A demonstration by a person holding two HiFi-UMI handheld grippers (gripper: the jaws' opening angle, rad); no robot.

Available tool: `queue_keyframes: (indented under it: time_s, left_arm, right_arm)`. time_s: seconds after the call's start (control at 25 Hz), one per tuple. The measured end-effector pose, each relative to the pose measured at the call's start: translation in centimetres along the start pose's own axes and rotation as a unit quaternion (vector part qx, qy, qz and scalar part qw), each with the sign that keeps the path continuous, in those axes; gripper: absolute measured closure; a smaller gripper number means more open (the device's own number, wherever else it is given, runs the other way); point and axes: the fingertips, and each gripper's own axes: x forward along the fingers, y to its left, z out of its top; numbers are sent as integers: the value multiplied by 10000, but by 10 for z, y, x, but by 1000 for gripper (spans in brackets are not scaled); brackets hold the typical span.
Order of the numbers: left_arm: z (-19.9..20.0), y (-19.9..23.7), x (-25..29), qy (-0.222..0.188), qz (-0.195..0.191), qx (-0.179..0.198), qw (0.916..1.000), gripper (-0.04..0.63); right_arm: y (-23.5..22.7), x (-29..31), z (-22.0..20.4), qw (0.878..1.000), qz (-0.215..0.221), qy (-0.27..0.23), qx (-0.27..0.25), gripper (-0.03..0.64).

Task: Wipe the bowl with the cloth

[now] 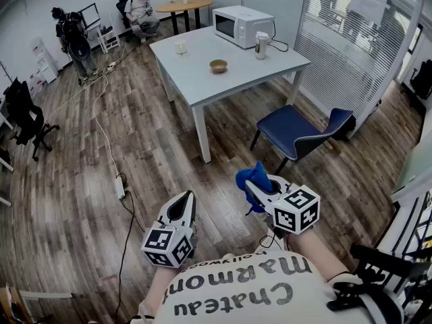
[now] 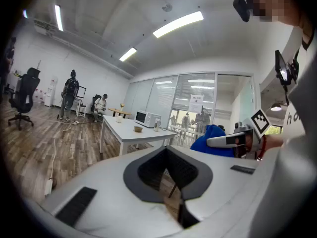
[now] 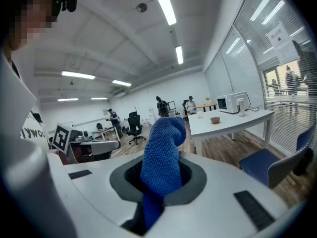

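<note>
A small tan bowl [image 1: 218, 65] stands on the white table [image 1: 202, 79] far ahead; it also shows small in the left gripper view [image 2: 138, 128] and the right gripper view [image 3: 215, 119]. My right gripper [image 1: 254, 189] is shut on a blue knitted cloth [image 1: 251, 175], which sticks up between its jaws [image 3: 161, 167]. My left gripper [image 1: 185, 203] is shut with nothing in it, its jaws meeting in the left gripper view [image 2: 169, 156]. Both grippers hang close to my body over the wooden floor, well short of the table.
On the table are a microwave [image 1: 243, 25], a tall cup [image 1: 261, 44] and a small white cup [image 1: 180, 46]. A blue chair [image 1: 300, 130] stands between me and the table's right side. A cable with a power strip [image 1: 120, 185] lies on the floor. People are at the far wall.
</note>
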Motion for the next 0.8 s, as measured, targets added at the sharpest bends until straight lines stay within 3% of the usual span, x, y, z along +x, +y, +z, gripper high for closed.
queue_keyframes:
  time_s: [0.36, 0.68, 0.8]
  left_arm:
    - [4, -3, -4, 12, 38, -21, 10000, 604]
    - [5, 14, 0, -240, -32, -565, 9981, 603]
    - [1, 22, 11, -164, -34, -628, 9979, 603]
  right_arm:
    - [0, -3, 5, 10000, -4, 45, -35, 578]
    - [-19, 13, 1, 9991, -132, 213, 337, 577]
    - [-28, 28, 0, 9989, -118, 323, 331, 577]
